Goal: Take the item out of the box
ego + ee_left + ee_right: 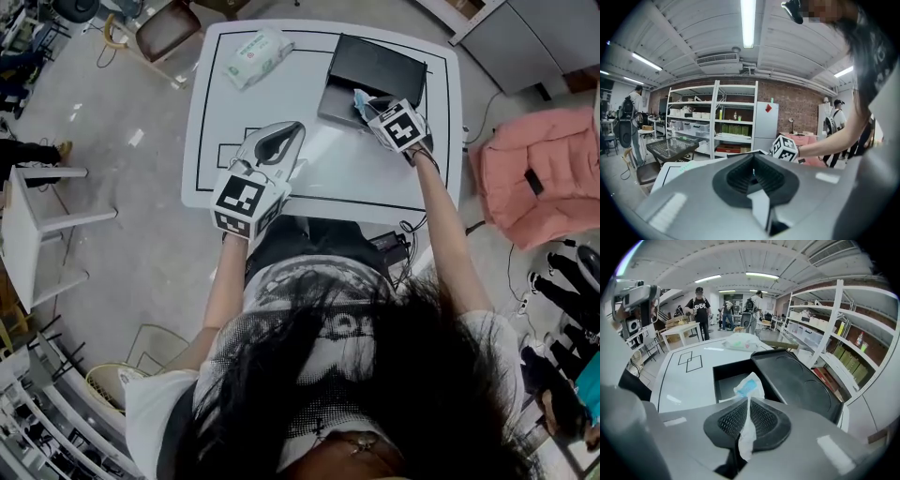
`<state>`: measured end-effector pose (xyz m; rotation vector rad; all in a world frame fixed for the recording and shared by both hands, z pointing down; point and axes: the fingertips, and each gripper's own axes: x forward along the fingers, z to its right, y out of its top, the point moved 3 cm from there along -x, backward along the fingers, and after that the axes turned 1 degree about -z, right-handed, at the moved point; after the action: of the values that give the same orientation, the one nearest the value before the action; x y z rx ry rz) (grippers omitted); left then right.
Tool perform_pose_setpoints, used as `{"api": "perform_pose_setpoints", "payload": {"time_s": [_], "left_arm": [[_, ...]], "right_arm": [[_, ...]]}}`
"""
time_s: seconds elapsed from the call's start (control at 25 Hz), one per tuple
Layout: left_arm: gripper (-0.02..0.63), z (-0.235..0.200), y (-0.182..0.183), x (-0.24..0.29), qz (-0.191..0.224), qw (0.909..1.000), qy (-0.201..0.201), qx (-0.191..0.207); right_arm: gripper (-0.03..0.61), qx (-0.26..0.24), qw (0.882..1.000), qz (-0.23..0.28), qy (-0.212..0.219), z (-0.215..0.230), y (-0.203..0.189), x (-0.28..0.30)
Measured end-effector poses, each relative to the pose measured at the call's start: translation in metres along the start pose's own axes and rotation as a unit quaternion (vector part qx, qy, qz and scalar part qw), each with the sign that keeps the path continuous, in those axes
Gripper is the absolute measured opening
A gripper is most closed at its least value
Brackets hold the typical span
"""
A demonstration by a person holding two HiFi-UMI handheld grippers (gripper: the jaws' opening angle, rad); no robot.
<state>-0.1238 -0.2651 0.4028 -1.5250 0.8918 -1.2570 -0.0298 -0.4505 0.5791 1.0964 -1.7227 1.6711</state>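
Note:
A black box [336, 105] stands open at the far right of the white table [328, 169], its lid [377, 66] folded back behind it. My right gripper [367, 107] hovers over the box's front edge, shut on a small white plastic packet with a blue patch [360, 100]. In the right gripper view the packet [749, 386] is pinched between the pads and sticks up above the box's [727, 379] dark inside. My left gripper [281, 141] rests over the table's near edge, tilted upward, its jaws together with nothing in them [753, 174].
A pack of wet wipes [258, 56] lies at the table's far left corner. Black outline marks are printed on the table top. A chair [164, 33] stands beyond the table, a pink jacket [542, 173] lies to the right, and white stools [37, 225] are on the left.

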Motion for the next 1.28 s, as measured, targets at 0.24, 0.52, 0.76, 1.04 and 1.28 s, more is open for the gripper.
{"api": "perform_pose_setpoints", "payload": {"time_s": [0.24,0.52,0.76,1.04,1.28], "left_arm": [[0.0,-0.007,-0.005,-0.013,-0.004,0.9999,-0.01,0.001],[0.0,-0.017,-0.01,-0.027,-0.006,0.9996,-0.024,0.012],[0.0,-0.027,-0.017,-0.043,-0.012,0.999,-0.038,0.018],[0.0,-0.039,-0.028,-0.07,-0.016,0.9979,-0.057,0.024],[0.0,-0.041,-0.04,-0.094,-0.025,0.9959,-0.083,0.029]], "right_arm": [[0.021,0.029,0.998,0.062,-0.019,-0.015,0.028,-0.051],[0.021,0.069,0.985,0.143,-0.067,-0.046,0.054,-0.108],[0.021,0.087,0.977,0.171,-0.092,-0.087,0.069,-0.139],[0.021,0.145,0.963,0.199,-0.109,-0.138,0.074,-0.154],[0.021,0.172,0.958,0.2,-0.116,-0.178,0.073,-0.155]]}}
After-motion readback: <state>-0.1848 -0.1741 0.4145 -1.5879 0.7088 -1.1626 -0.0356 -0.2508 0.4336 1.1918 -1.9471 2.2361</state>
